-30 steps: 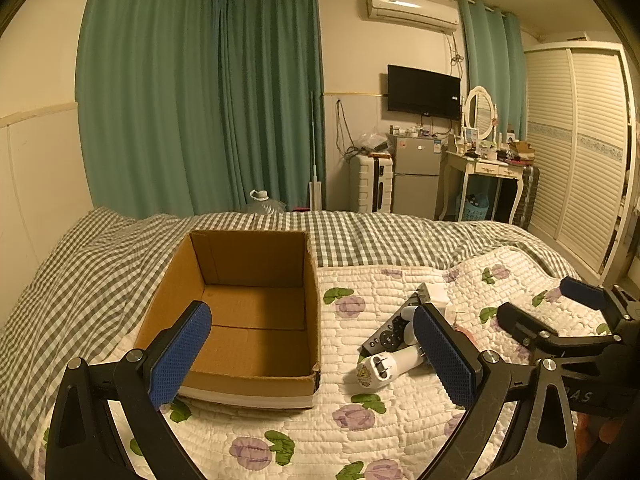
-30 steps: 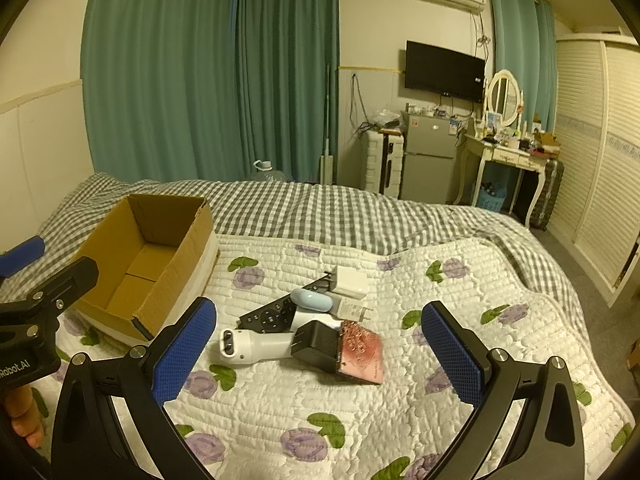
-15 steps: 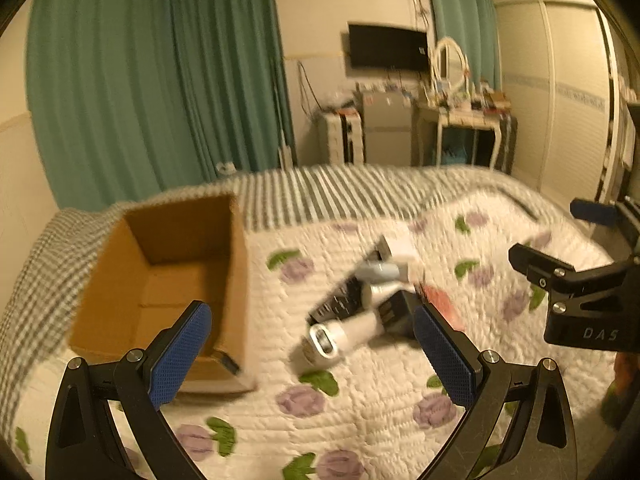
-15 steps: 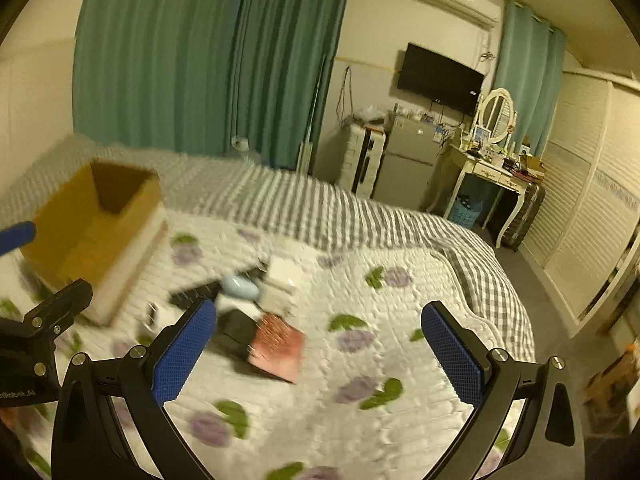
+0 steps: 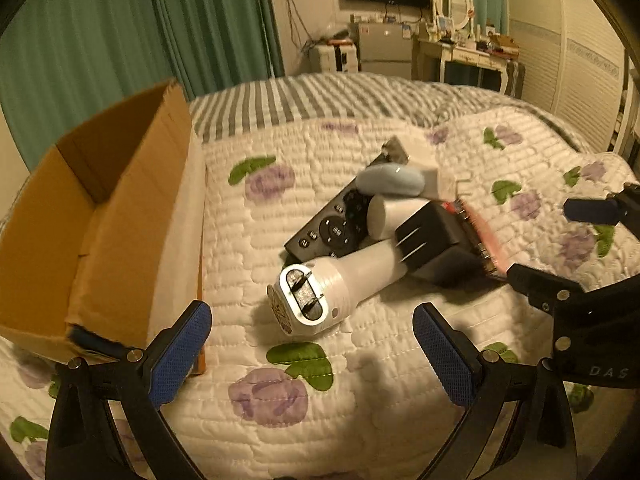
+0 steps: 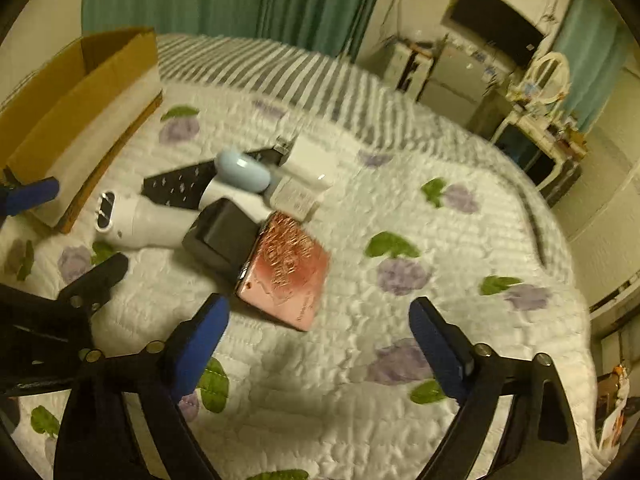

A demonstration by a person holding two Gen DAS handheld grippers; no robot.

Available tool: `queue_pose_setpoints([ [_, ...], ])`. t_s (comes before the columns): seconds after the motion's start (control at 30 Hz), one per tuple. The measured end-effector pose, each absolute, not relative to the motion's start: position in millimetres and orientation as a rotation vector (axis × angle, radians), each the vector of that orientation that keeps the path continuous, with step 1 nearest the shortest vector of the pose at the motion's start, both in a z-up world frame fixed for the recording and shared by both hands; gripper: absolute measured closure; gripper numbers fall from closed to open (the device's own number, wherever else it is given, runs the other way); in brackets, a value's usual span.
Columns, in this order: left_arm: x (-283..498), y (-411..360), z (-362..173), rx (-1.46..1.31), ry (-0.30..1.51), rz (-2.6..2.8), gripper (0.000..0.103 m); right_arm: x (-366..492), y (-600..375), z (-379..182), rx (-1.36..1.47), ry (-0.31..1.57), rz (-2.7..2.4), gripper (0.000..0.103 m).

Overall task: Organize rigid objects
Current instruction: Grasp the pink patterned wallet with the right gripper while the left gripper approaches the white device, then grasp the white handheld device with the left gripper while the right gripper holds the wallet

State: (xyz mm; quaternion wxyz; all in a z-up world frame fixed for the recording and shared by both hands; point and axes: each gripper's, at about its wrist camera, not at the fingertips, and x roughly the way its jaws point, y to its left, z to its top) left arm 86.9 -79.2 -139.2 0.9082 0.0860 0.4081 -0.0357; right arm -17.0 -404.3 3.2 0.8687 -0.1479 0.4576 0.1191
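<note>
A pile of rigid objects lies on the quilted bed: a white handheld device, a black remote, a pale blue oval case, a black charger, white adapters and a pink patterned card case. An open cardboard box stands to the left. My left gripper is open and empty just before the white device. My right gripper is open and empty just before the pink case.
The bed has a floral quilt and a grey checked blanket behind. Green curtains, a fridge, a dressing table and a wardrobe stand beyond the bed. The right gripper shows at the right edge of the left wrist view.
Both grippers have dropped and moved in toward the pile; the objects now look much larger. The box has shifted to the left of both views. Jaws stay open.
</note>
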Motion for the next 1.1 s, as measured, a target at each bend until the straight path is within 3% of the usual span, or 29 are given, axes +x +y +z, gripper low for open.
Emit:
queue_pose_setpoints([
  [0.23, 91, -77, -138, 0.165, 0.843, -0.067, 0.001, 2, -381, -35, -0.385, 1.064, 0.311, 0.038],
  [0.3, 88, -81, -136, 0.177, 0.84, -0.068, 0.001, 4, -383, -36, -0.385, 1.067, 0.295, 0.06],
  [0.43, 87, -96, -134, 0.153, 0.847, -0.119, 0.001, -1, -397, -16, -0.338, 0.99, 0.257, 0.076],
  [0.77, 105, -124, -137, 0.123, 0.844, -0.105, 0.003, 34, -413, -15, -0.205, 1.057, 0.332, 0.08],
  [0.87, 103, -124, -136, 0.11, 0.857, -0.106, 0.003, 36, -416, -9, -0.199, 1.032, 0.341, 0.092],
  [1.1, 91, -127, -129, -0.005, 0.897, -0.129, 0.003, 13, -434, 4, -0.172, 1.001, 0.331, 0.093],
])
